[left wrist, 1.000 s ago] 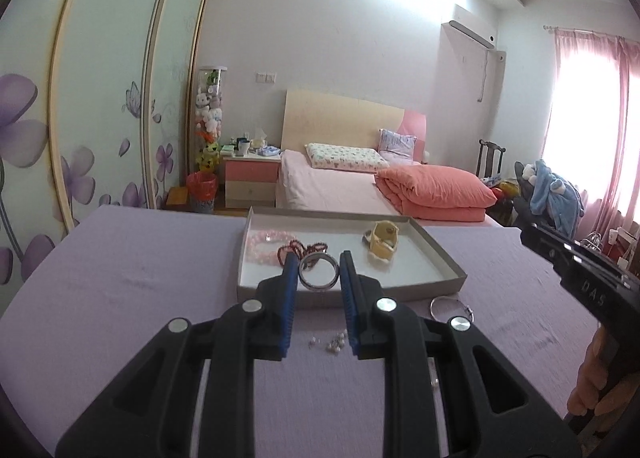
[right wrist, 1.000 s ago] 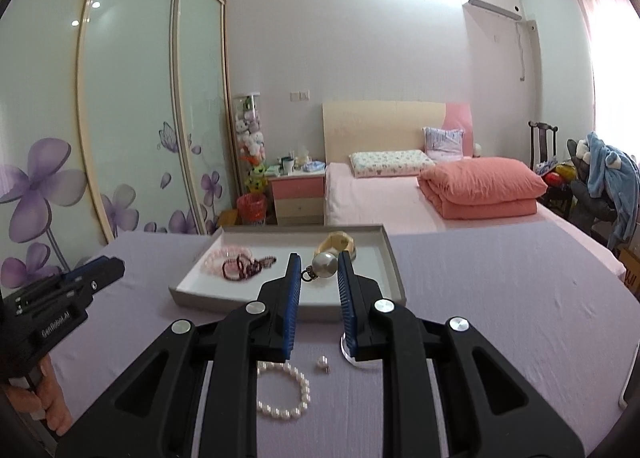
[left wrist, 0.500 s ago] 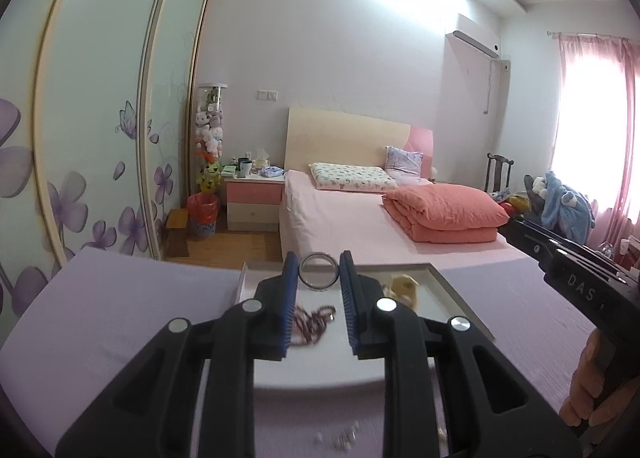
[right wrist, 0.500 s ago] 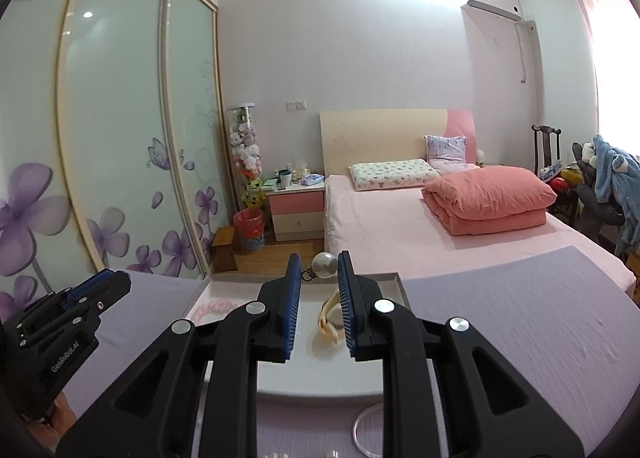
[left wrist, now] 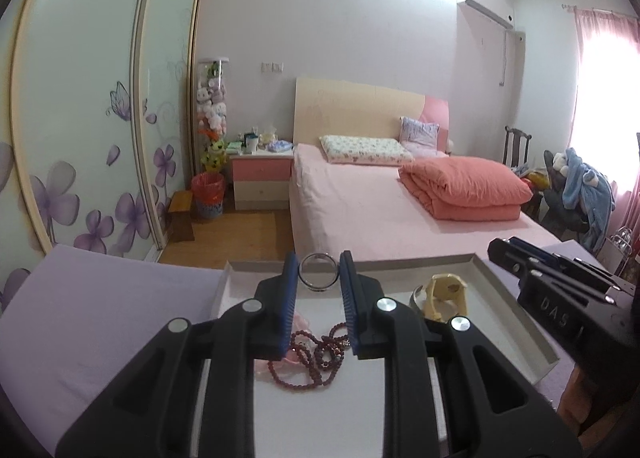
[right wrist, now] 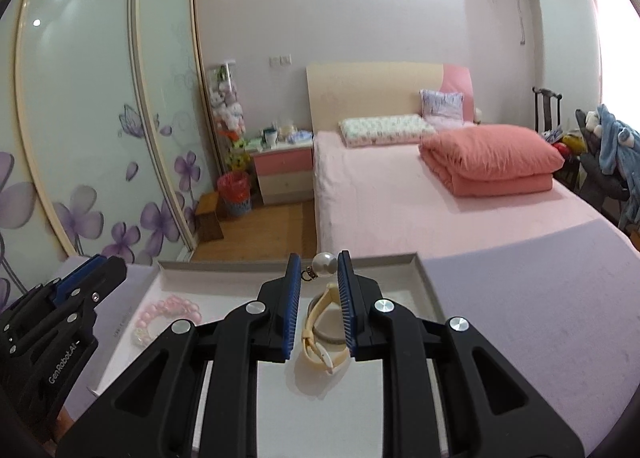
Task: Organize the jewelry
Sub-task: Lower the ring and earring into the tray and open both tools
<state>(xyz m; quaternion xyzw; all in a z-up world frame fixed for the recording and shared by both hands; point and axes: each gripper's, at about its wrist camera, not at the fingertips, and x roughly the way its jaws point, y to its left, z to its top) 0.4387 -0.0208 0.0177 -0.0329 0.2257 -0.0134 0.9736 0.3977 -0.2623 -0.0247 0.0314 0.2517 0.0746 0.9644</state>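
You are pinching a silver ring [left wrist: 319, 277] in your left claw [left wrist: 319, 278] and a pearl earring [right wrist: 323, 264] in your right claw [right wrist: 319, 270], both hanging above the white tray [left wrist: 516, 306]. Inside it are lying dark red beads [left wrist: 316, 358], a cream watch [right wrist: 320, 338] and a pink bracelet [right wrist: 168, 308], on the lilac table [right wrist: 540, 298].

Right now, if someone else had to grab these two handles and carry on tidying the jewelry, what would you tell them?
Left gripper: shut on a silver ring, held over the tray.
Right gripper: shut on a pearl earring, also over the tray.
Already in the tray: dark red bead necklace, pink bead bracelet, cream watch.
Left to do: set down the ring and the earring in the tray. Any pieces outside the tray are out of view, so check the cloth.
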